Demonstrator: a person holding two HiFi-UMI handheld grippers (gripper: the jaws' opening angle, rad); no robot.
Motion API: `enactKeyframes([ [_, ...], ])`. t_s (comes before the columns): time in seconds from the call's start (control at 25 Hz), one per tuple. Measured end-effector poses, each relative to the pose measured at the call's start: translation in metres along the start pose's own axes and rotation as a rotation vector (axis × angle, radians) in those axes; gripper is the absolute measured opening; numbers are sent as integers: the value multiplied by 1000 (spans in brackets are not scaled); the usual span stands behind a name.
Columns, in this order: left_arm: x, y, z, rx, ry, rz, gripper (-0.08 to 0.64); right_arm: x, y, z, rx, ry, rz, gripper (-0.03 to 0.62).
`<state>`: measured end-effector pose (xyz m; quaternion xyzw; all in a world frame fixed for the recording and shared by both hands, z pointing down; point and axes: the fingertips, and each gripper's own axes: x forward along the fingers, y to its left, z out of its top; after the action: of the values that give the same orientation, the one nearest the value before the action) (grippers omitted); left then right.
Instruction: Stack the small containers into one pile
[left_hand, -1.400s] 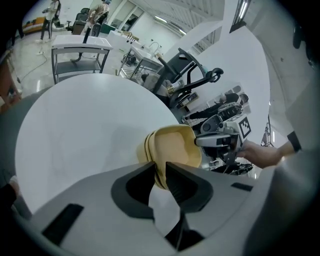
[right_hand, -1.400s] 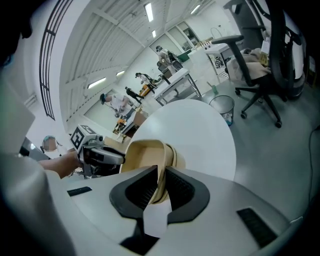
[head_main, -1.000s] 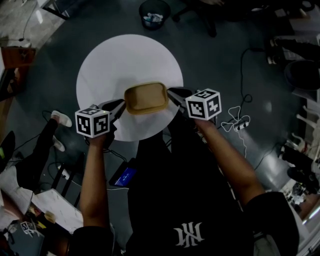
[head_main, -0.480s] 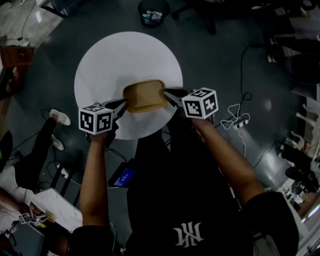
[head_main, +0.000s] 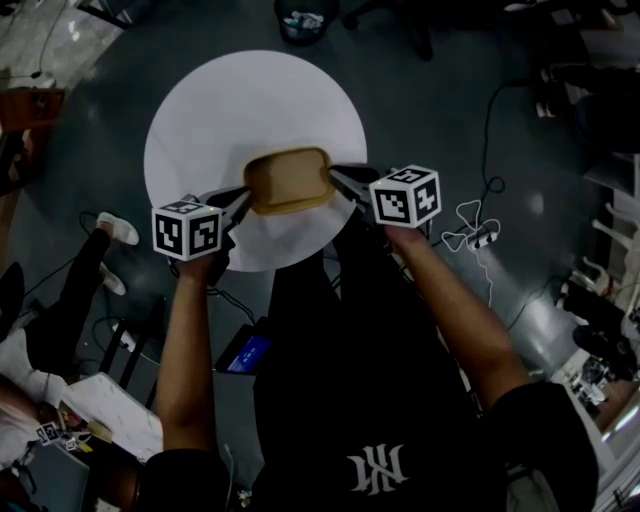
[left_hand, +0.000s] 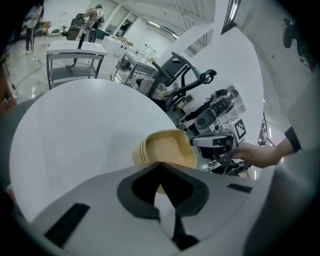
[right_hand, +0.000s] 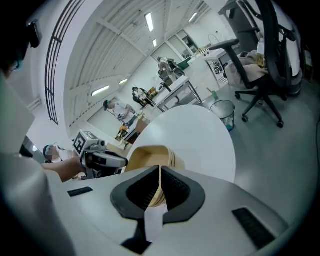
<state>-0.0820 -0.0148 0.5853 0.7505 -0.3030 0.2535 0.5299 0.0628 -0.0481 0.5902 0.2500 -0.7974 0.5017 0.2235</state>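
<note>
A pile of nested tan containers (head_main: 290, 181) stands near the front edge of the round white table (head_main: 250, 100). My left gripper (head_main: 245, 200) is at the pile's left end and my right gripper (head_main: 335, 178) at its right end. In the left gripper view the jaws of the left gripper (left_hand: 160, 164) are closed, with the near rim of the pile (left_hand: 167, 147) running in between them. In the right gripper view the right gripper (right_hand: 159, 167) is likewise shut on the rim of the pile (right_hand: 150, 155). Each gripper view shows the other gripper across the pile.
A dark waste bin (head_main: 300, 18) stands on the floor beyond the table. Cables and a power strip (head_main: 470, 235) lie to the right. An office chair (right_hand: 265, 60) and a metal trolley (left_hand: 75, 60) stand farther off. The rest of the tabletop (left_hand: 75, 135) is bare white.
Table, pile and both grippers have shifted slightly up the head view together. The grippers stay at the two ends of the pile.
</note>
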Motion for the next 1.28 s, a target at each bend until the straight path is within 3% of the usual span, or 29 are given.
enactKeyframes([
  [0.32, 2, 1, 3, 15, -14, 15, 3, 2, -1, 4, -24, -8, -19, 43],
  [0.44, 0, -5, 6, 20, -36, -5, 3, -4, 16, 15, -29, -51, 22, 43],
  [0.52, -10, -16, 15, 55, -74, -23, 3, -8, 41, 32, -84, -95, 72, 43],
  [0.68, -48, -63, 62, 197, -247, -94, 3, -27, 107, 83, -267, -208, 195, 43],
  [0.88, -120, -143, 90, 408, -467, -178, 3, -83, 210, 126, -426, -410, 342, 44],
  [1.08, -211, -202, 143, 574, -732, -149, 3, -138, 288, 187, -574, -579, 493, 44],
  [1.28, -285, -258, 128, 655, -886, -38, 3, -198, 339, 175, -673, -658, 682, 44],
])
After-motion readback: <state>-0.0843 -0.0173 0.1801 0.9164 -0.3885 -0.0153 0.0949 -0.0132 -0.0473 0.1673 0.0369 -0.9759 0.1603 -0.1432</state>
